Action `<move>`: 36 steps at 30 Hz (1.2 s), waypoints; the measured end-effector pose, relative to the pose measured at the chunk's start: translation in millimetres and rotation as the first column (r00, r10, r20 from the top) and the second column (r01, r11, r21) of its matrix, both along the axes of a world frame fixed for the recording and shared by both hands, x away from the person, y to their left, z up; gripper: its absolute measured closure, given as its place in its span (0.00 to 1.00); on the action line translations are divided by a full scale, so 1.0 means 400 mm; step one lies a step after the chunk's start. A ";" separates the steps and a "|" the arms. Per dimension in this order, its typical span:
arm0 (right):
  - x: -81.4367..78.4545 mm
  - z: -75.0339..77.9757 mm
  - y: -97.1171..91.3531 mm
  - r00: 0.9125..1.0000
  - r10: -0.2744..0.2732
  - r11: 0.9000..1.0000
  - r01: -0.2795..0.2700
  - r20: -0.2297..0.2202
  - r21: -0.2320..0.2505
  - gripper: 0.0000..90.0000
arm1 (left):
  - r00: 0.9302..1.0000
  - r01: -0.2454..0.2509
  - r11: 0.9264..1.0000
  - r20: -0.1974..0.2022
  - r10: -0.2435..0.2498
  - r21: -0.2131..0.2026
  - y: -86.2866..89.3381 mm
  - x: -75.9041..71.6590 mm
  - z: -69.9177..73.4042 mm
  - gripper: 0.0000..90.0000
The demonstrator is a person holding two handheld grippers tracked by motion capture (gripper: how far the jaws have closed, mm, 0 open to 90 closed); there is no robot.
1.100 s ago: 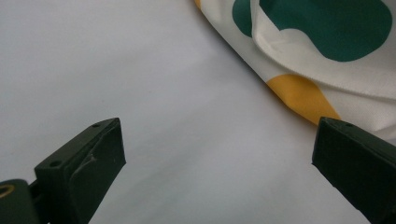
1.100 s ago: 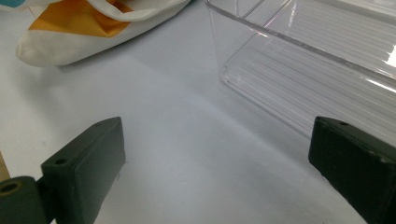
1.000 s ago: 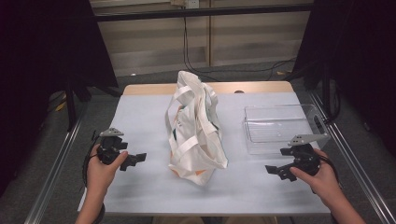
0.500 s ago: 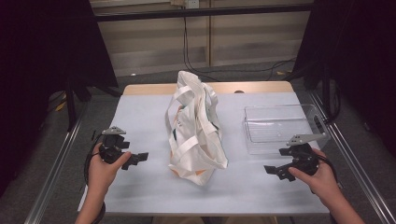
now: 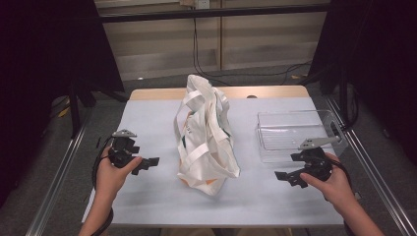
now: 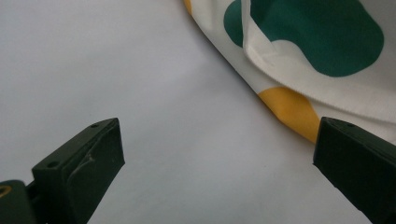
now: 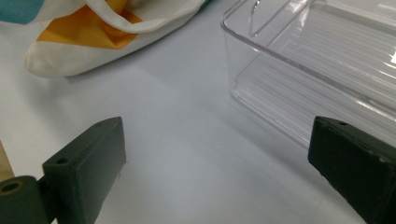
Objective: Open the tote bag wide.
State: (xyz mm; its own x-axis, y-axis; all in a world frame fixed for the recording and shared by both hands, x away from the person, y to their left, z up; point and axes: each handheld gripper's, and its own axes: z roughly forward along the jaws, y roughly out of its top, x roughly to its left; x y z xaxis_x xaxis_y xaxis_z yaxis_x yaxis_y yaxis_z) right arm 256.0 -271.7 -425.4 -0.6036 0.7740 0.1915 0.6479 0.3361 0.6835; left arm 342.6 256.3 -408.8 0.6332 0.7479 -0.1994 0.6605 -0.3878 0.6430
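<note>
A white tote bag [image 5: 206, 135] lies along the middle of the counter [image 5: 147, 123], its straps bunched on top. The left tool [image 5: 147, 163] is held left of the bag's near end, near it but apart, jaws spread wide and empty. The right tool [image 5: 287, 178] is held right of the bag, just in front of a clear plastic tray [image 5: 295, 132], also wide open and empty. The left gripper view adds the bag's green and yellow spots [image 6: 299, 109] and bare counter between its jaws. The right gripper view shows the bag's near corner [image 7: 88, 42], the tray's ribbed floor and wall [image 7: 299, 70], and an open strip of counter between bag and tray.
</note>
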 end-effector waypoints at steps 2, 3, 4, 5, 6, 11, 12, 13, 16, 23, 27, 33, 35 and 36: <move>0.006 0.007 0.012 1.000 0.012 1.000 -0.012 0.008 -0.003 0.04 | 1.000 0.008 1.000 0.002 -0.008 0.006 -0.009 0.008 0.018 0.02; 0.008 0.009 0.013 1.000 0.017 1.000 -0.017 0.012 -0.007 0.04 | 1.000 0.006 1.000 0.002 -0.006 0.004 -0.012 0.010 0.023 0.02; 0.010 0.011 0.017 1.000 0.015 1.000 -0.015 0.007 -0.002 0.04 | 1.000 0.014 1.000 0.004 -0.014 0.010 -0.013 0.014 0.029 0.02; 0.013 0.012 0.019 1.000 0.018 1.000 -0.018 0.011 -0.006 0.05 | 1.000 0.014 1.000 0.005 -0.014 0.008 -0.015 0.017 0.035 0.02; 0.015 0.014 0.021 1.000 0.018 1.000 -0.018 0.009 -0.006 0.04 | 1.000 0.007 1.000 0.010 -0.007 0.006 -0.018 0.020 0.039 0.02; 0.030 0.028 0.035 1.000 0.026 1.000 -0.026 0.008 -0.006 0.05 | 1.000 0.027 0.999 0.003 -0.027 0.018 -0.030 0.030 0.058 0.02; 0.030 0.028 0.035 1.000 0.026 1.000 -0.026 0.008 -0.006 0.05 | 1.000 0.027 0.999 0.003 -0.027 0.018 -0.030 0.030 0.058 0.02; 0.035 0.036 0.041 1.000 0.030 1.000 -0.030 0.007 -0.003 0.05 | 0.999 0.036 0.999 -0.003 -0.036 0.021 -0.033 0.034 0.063 0.02; 0.043 0.047 0.048 0.999 0.035 0.999 -0.035 0.009 0.006 0.05 | 0.999 0.032 0.999 0.001 -0.032 0.012 -0.043 0.039 0.074 0.02; 0.061 0.076 0.053 0.999 0.044 0.999 -0.045 0.016 0.010 0.05 | 0.999 0.042 0.999 0.005 -0.042 0.027 -0.053 0.050 0.083 0.02; 0.070 0.086 0.051 0.999 0.034 0.999 -0.034 0.011 0.000 0.05 | 0.999 0.042 0.999 0.004 -0.042 0.027 -0.058 0.053 0.085 0.02; 0.090 0.092 0.046 1.000 0.022 1.000 -0.022 0.013 -0.009 0.05 | 0.999 0.045 0.999 0.008 -0.045 0.025 -0.064 0.057 0.089 0.02; 0.100 0.095 0.044 1.000 0.020 1.000 -0.020 0.019 -0.011 0.05 | 0.999 0.035 0.999 0.012 -0.035 0.017 -0.066 0.058 0.090 0.02; 0.106 0.096 0.042 1.000 0.015 1.000 -0.015 0.019 -0.018 0.05 | 0.999 0.035 0.999 0.016 -0.036 0.021 -0.066 0.060 0.091 0.02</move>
